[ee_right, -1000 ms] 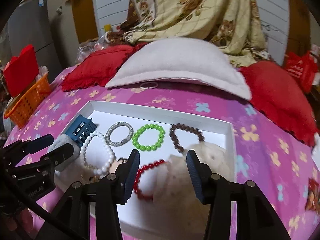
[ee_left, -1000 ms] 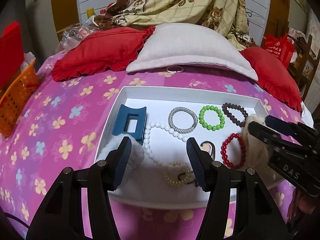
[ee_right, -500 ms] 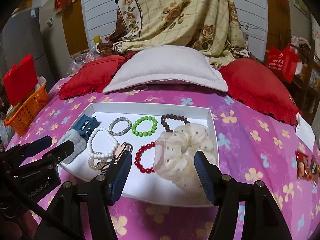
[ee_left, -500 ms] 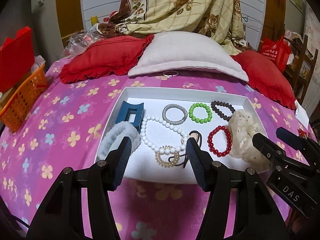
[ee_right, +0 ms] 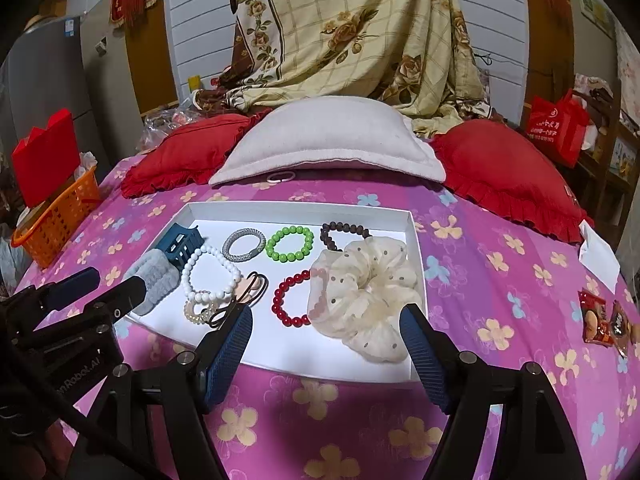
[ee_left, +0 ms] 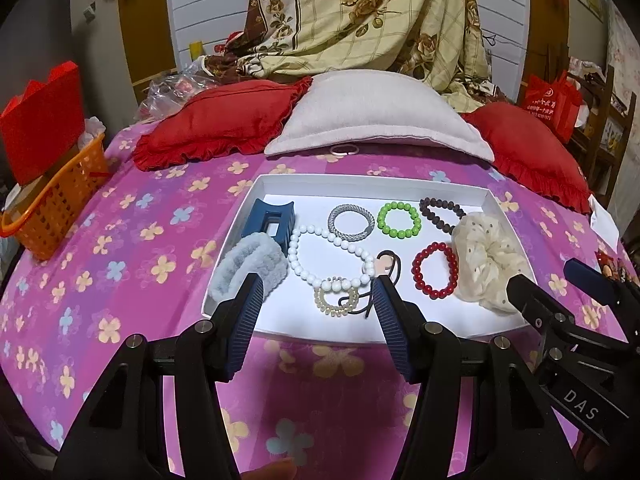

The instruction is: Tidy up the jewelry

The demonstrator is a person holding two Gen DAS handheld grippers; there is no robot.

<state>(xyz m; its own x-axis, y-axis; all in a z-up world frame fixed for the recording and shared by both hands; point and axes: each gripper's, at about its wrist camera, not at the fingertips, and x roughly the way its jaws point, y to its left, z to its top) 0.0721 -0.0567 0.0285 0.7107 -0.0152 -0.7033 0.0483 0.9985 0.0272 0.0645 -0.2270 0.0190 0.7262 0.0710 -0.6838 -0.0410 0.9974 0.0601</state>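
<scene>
A white tray lies on the pink flowered bed. In it are a blue hair claw, a grey fluffy band, a white bead bracelet, a silver bangle, green, brown and red bead bracelets, and a cream scrunchie. My left gripper is open and empty just before the tray's near edge. My right gripper is open and empty, near the scrunchie's front.
An orange basket with a red box stands at the left bed edge. Red cushions and a grey pillow lie behind the tray. A loose ring lies by the pillow. Snack packets lie at the right.
Both grippers have drawn back from the tray toward the near bed edge. The right jaws have opened wider. The scrunchie now lies free in the tray.
</scene>
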